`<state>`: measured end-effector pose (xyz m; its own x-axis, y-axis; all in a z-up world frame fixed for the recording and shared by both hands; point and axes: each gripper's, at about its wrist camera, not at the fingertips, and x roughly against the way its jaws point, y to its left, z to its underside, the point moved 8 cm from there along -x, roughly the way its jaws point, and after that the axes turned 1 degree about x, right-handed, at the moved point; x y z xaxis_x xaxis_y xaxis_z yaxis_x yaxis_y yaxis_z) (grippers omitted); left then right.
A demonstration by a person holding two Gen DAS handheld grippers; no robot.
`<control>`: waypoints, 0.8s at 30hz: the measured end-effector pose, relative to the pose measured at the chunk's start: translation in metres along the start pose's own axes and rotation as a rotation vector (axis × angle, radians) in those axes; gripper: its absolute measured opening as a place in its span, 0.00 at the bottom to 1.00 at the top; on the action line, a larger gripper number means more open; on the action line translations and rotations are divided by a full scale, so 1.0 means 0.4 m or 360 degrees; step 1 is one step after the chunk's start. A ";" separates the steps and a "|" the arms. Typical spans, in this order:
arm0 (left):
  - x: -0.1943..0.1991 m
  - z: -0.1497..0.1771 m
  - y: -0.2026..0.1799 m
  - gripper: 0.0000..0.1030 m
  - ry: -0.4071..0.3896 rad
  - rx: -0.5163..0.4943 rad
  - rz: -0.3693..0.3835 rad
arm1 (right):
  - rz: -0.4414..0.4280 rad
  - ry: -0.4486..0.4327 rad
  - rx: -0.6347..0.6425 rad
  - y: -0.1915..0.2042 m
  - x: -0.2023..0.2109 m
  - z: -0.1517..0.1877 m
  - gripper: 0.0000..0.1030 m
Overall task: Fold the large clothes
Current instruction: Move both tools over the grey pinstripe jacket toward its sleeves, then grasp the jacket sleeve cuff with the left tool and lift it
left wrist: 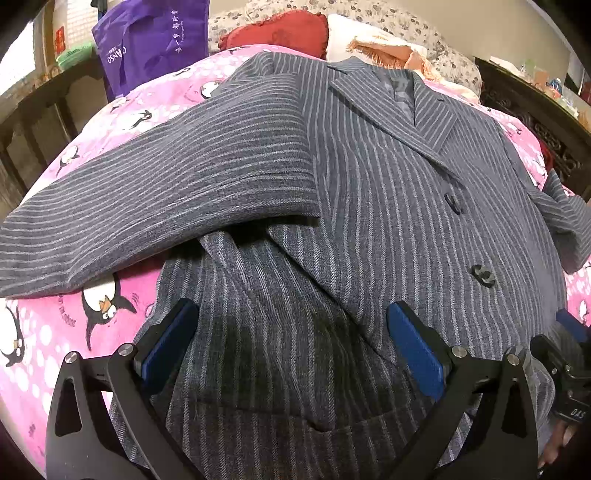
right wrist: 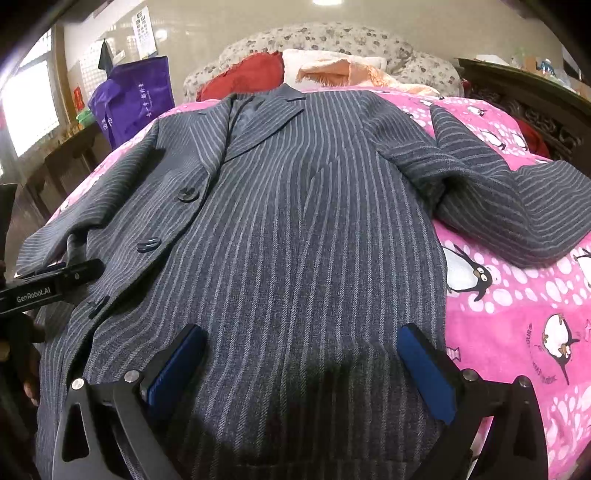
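In the left wrist view, the striped jacket [left wrist: 388, 206] is laid face up on the pink penguin blanket [left wrist: 48, 332] of a bed, one sleeve [left wrist: 159, 206] spread sideways, and the left tool [left wrist: 291, 343] is held released over the hem. In the right wrist view, the right tool [right wrist: 301, 363] is likewise spread and empty above the lower front, the other sleeve [right wrist: 517, 206] lies out, so folding is judged barely begun; pillows [right wrist: 332, 44] and a purple bag [right wrist: 133, 99] are seen behind.

Home bedroom: bed with pink penguin blanket [right wrist: 517, 332], floral pillows [right wrist: 332, 40], red cushion [left wrist: 280, 31], dark carved wooden furniture [left wrist: 535, 110].
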<state>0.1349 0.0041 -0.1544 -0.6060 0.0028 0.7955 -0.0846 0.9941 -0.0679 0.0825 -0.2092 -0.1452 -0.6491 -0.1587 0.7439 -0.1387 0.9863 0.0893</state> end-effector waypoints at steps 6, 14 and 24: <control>0.001 -0.004 -0.001 1.00 0.0001 -0.0003 -0.0004 | 0.0003 -0.0001 0.0001 0.000 0.000 -0.001 1.00; 0.181 -0.027 0.183 1.00 -0.0148 0.0310 0.0157 | 0.0005 -0.0001 0.0000 -0.001 -0.003 -0.003 1.00; 0.176 0.053 0.537 0.79 -0.0184 0.0903 0.0215 | 0.0005 -0.0002 -0.0001 0.000 -0.003 -0.005 1.00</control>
<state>0.0572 0.2155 -0.1259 -0.7204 0.0815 0.6888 -0.3912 0.7722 -0.5006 0.0848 -0.2089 -0.1447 -0.6506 -0.1555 0.7434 -0.1362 0.9868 0.0873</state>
